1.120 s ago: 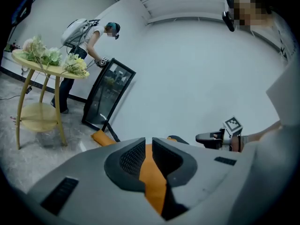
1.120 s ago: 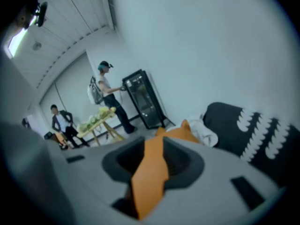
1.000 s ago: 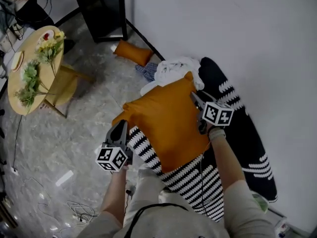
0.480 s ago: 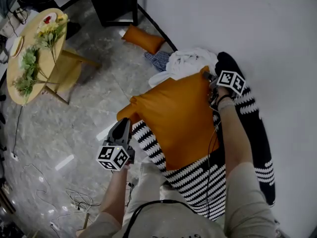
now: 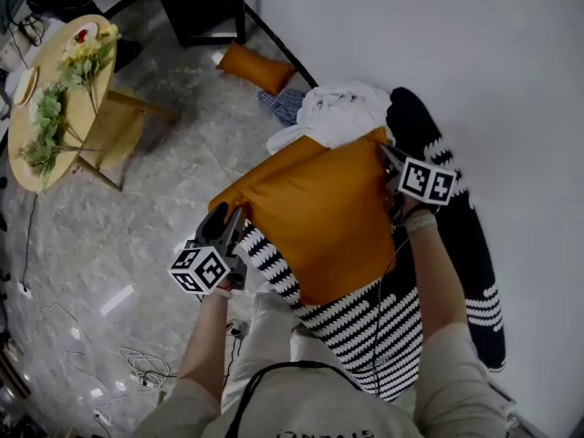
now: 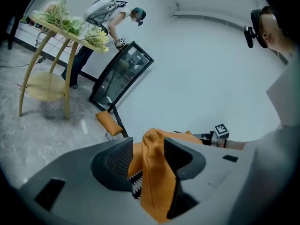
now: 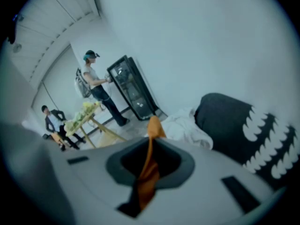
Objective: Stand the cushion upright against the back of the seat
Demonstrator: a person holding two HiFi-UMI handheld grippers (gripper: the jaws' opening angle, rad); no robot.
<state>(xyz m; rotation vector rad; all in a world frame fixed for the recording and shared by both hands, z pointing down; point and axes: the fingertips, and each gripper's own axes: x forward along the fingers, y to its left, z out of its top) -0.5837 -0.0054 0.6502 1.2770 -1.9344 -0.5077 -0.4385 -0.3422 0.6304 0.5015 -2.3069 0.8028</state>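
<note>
Right gripper view: cushion corner (image 7: 154, 129) inside tool (image 7: 151, 163)

Matt cloth cushion (image 5: 319, 217), knitted woolly seat (image 5: 358, 328) (glossy stone-like floor (image 5: 164, 181)).

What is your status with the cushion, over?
Left gripper just opened, cushion corner loose between jaws. Right gripper just closed on far corner. Cushion lying across seat, not upright yet. White cloth heaped at its far edge.
</note>
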